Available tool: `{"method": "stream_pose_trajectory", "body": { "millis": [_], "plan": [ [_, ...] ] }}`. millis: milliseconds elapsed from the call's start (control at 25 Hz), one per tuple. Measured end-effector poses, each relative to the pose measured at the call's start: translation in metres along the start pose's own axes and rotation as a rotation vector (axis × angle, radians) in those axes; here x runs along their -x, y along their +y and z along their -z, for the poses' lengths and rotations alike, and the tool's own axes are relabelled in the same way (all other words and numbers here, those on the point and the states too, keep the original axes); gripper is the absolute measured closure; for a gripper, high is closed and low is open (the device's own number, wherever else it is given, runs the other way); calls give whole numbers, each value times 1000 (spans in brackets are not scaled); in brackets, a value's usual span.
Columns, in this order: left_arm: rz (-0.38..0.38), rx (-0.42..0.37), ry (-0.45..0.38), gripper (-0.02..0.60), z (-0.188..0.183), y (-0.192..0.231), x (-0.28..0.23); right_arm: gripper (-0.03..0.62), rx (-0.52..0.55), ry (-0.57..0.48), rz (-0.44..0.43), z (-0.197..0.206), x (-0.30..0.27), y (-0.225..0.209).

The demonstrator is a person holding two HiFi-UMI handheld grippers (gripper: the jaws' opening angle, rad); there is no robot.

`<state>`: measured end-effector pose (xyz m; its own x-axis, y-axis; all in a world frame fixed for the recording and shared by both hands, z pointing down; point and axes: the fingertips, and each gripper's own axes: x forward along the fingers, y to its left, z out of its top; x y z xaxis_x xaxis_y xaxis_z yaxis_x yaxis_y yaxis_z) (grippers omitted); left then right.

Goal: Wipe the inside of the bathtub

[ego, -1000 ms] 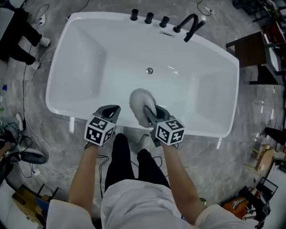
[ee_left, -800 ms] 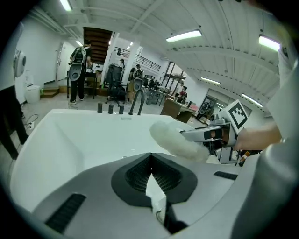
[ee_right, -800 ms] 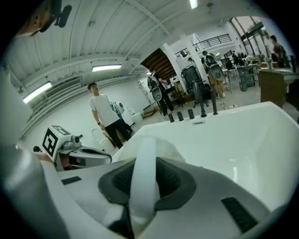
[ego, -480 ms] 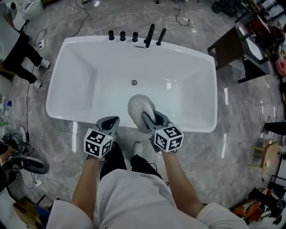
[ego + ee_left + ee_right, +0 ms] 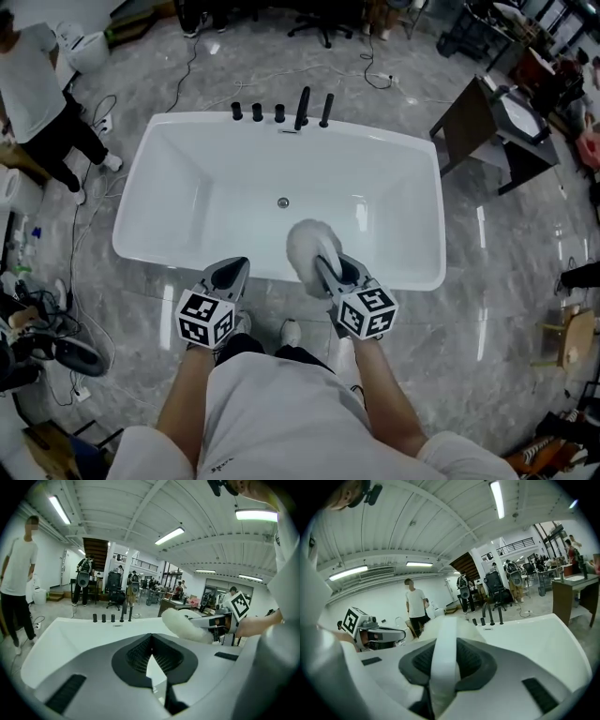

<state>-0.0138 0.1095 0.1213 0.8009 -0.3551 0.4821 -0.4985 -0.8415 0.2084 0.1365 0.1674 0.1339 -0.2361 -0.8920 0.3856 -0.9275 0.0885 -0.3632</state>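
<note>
Bathtub (image 5: 173, 202) | duster (image 5: 309, 244) over near rim (white) | right tool (image 5: 327, 268) clamps it

The right gripper (image 5: 446, 665) is clamping its jaws on the white strap (image 5: 443, 637) of a fluffy white wiping pad (image 5: 427, 624), which is bulging out beyond the jaws at the near side of the bathtub (image 5: 543, 634). Black taps (image 5: 487, 615) are standing on the bathtub's far rim. The left gripper (image 5: 396, 635) is hovering left of the bathtub's near end. A person in a white shirt (image 5: 415, 604) is standing beyond the bathtub's far left corner, and a dark desk (image 5: 576, 590) is sitting off its right side
</note>
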Motion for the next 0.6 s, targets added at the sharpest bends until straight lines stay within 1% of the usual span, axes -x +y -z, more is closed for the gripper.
{"method": "stream_pose_trajectory", "body": {
  "millis": [160, 440, 600],
  "plan": [
    [6, -24, -34, 574, -12, -4, 9, 502, 23, -30, 13, -13, 13, 2],
    [9, -30, -93, 574, -40, 10, 15, 501, 59, -55, 53, -34, 20, 1],
    [17, -30, -112, 574, -49, 19, 24, 501, 76, -72, 69, -47, 18, 11]
  ]
}}
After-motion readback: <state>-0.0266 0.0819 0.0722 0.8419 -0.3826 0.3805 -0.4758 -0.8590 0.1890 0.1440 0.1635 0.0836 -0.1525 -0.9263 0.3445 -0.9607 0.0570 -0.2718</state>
